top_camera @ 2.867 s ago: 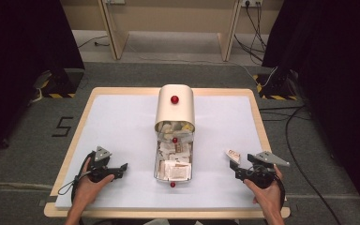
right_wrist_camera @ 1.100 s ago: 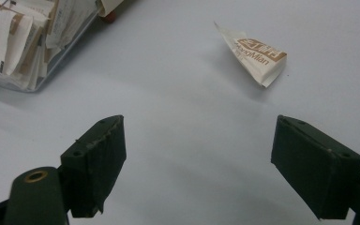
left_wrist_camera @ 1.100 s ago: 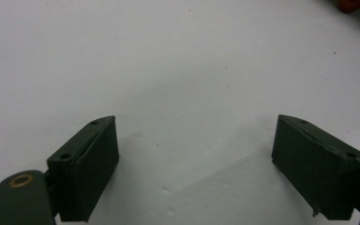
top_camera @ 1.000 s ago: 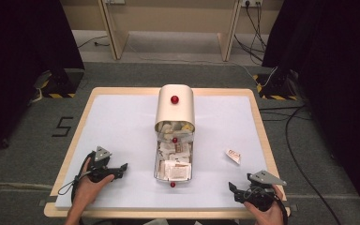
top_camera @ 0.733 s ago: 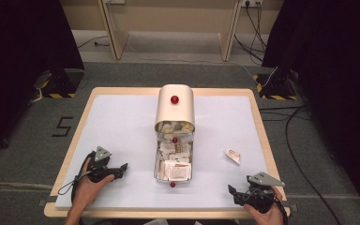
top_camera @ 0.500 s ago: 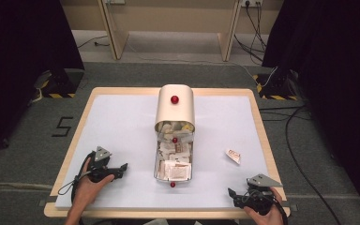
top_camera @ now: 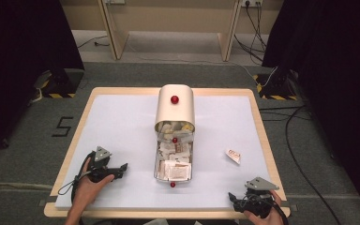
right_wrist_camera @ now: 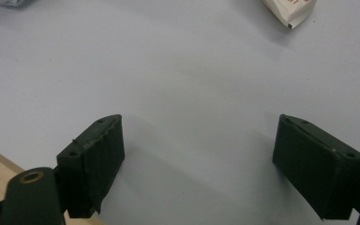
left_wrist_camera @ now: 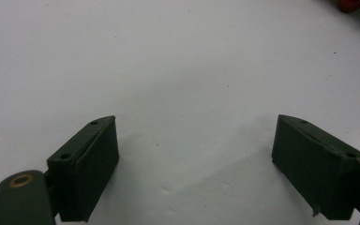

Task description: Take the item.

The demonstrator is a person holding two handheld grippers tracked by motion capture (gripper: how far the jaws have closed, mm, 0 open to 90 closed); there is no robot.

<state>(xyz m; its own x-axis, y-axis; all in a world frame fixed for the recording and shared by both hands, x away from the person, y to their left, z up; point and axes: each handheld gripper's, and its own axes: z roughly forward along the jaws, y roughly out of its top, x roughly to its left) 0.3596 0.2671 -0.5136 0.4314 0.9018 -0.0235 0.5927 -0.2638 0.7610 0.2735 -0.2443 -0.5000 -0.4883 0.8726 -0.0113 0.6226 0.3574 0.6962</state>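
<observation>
White mat (top_camera: 122, 126) on wood table (top_camera: 82, 133); grey carpet (top_camera: 28, 154); both tongs (top_camera: 122, 168) (top_camera: 233, 198) gaping, empty; packet (top_camera: 233, 156) apart.

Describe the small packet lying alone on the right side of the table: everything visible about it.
The packet is a small, flat sachet, cream or white with reddish-brown print that is too small to read, and looks like paper. It lies flat and slightly askew on the pale table top, right of the open box and apart from it. Nothing touches it; the right gripper sits nearer the table's front edge, jaws open.
</observation>
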